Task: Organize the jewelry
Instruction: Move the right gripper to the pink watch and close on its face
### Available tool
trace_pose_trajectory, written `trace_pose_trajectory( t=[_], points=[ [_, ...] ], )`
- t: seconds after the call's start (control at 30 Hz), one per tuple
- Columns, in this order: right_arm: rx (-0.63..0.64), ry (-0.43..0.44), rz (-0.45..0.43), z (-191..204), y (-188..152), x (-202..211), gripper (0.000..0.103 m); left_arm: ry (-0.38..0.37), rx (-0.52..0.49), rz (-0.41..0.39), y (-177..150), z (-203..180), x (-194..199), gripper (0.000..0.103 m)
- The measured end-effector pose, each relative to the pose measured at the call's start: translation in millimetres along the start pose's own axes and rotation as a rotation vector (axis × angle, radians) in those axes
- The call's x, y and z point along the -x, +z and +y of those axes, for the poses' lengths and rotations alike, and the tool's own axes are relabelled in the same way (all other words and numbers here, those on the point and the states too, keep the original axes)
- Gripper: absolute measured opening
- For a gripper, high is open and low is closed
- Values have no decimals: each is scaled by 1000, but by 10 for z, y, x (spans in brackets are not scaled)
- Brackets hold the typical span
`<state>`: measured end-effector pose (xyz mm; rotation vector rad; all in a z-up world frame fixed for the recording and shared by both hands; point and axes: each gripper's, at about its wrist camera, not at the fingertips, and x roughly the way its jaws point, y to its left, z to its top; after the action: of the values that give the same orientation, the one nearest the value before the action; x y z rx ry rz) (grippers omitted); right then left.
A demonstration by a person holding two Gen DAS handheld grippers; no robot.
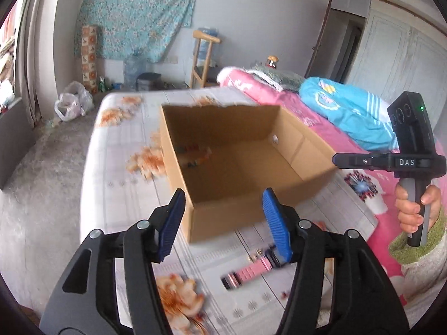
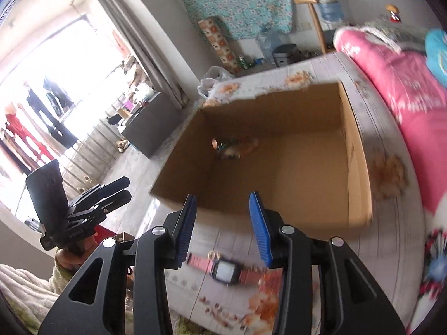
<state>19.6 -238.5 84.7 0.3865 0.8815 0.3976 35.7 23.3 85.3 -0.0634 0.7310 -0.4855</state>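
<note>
An open cardboard box (image 1: 259,209) stands on a floral bed sheet; it also shows in the right wrist view (image 2: 360,167). Blurred bead jewelry (image 1: 195,155) lies in its far left corner, seen too in the right wrist view (image 2: 236,146). A pink-strapped digital watch (image 2: 226,269) lies on the sheet in front of the box, below the right gripper (image 2: 223,203), which is open and empty. In the left wrist view the watch (image 1: 251,269) lies low right of the left gripper (image 1: 223,198), also open and empty, just before the box's near wall.
A pink quilt (image 1: 279,95) and a blue garment (image 1: 349,109) lie on the bed right of the box. The other hand-held gripper (image 1: 391,162) shows at the right. The bed's left edge drops to a grey floor (image 1: 42,173). A dark cabinet (image 2: 148,131) stands by the window.
</note>
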Motion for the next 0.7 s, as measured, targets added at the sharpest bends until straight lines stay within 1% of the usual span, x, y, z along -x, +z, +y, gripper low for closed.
trace_pose_trajectory(
  t=[0.03, 0.13, 0.17, 0.23, 0.27, 0.3, 0.37, 0.43, 0.47, 0.6, 0.7],
  points=[
    [-17, -17, 13, -29, -115, -40, 39, 2, -2, 26, -123, -50, -39, 55],
    [-47, -72, 46, -70, -393, -197, 39, 41, -18, 122, -452, -175, -235, 55],
    [-47, -86, 56, -66, -474, -239, 39, 40, -19, 152, -524, -206, -302, 55],
    [-3, -152, 68, -14, -630, -312, 39, 44, -22, 203, -671, -248, -424, 55],
    [41, -204, 70, 28, -710, -344, 39, 60, -34, 221, -732, -272, -470, 55],
    [69, -234, 75, 50, -774, -355, 39, 81, -55, 239, -794, -307, -524, 55],
    [129, -278, 103, 95, -896, -398, 39, 113, -78, 254, -881, -342, -582, 55],
    [151, -285, 130, 102, -994, -401, 43, 127, -83, 250, -910, -375, -600, 55],
    [161, -286, 139, 105, -1019, -404, 43, 139, -85, 242, -915, -385, -602, 55],
    [209, -308, 138, 138, -1061, -392, 44, 167, -80, 217, -877, -390, -609, 55],
    [265, -303, 139, 218, -1054, -452, 44, 190, -81, 230, -892, -371, -667, 54]
  ],
)
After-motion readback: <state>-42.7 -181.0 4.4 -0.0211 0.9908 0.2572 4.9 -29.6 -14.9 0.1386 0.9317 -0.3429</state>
